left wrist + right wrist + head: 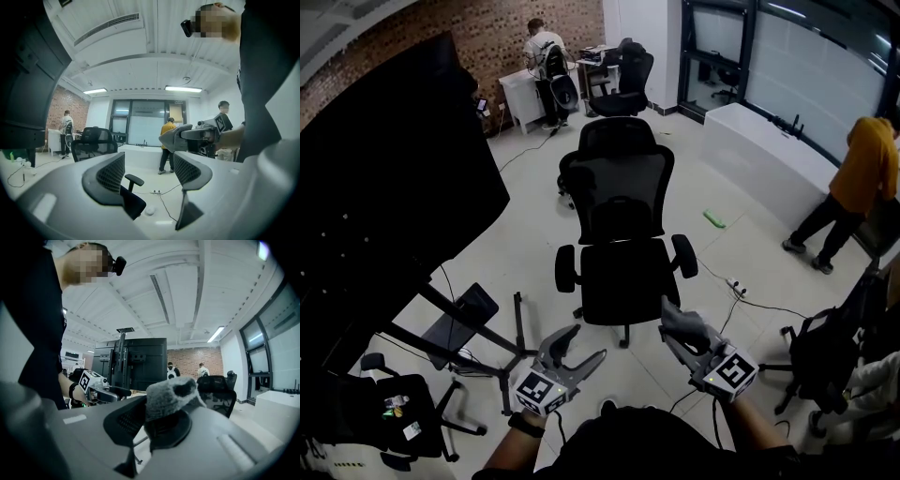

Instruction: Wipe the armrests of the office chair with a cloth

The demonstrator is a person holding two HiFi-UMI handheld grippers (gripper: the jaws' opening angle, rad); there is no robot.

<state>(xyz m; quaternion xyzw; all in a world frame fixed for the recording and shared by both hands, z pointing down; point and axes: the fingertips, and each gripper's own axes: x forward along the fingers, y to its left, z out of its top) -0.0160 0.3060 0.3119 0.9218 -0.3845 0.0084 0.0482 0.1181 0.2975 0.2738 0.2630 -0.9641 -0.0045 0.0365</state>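
The grey cloth (171, 397) is seen bunched and clamped between the jaws of the right gripper (677, 326) — a firm pinch, with the fabric bulging above the tips. The left gripper (149, 163) is held with its jaws spread wide, and nothing is caught between them. In the head view both are held low, just short of the black office chair (623, 281), which is faced from the front of its seat. Two armrests are counted: one at the view's left (565, 268), one at its right (684, 255), and neither is touched by the cloth. A second office chair (621, 77) is spotted at the back, near a white worktop (517, 94) where one person (546, 58) is standing. Another person in yellow (865, 173) is seen by the windows — partly cut off at the frame edge. One green object (714, 219) is seen lying on the floor (534, 202), too small to be identified. One backpack (823, 349) is seen at the right; its contents are hidden.
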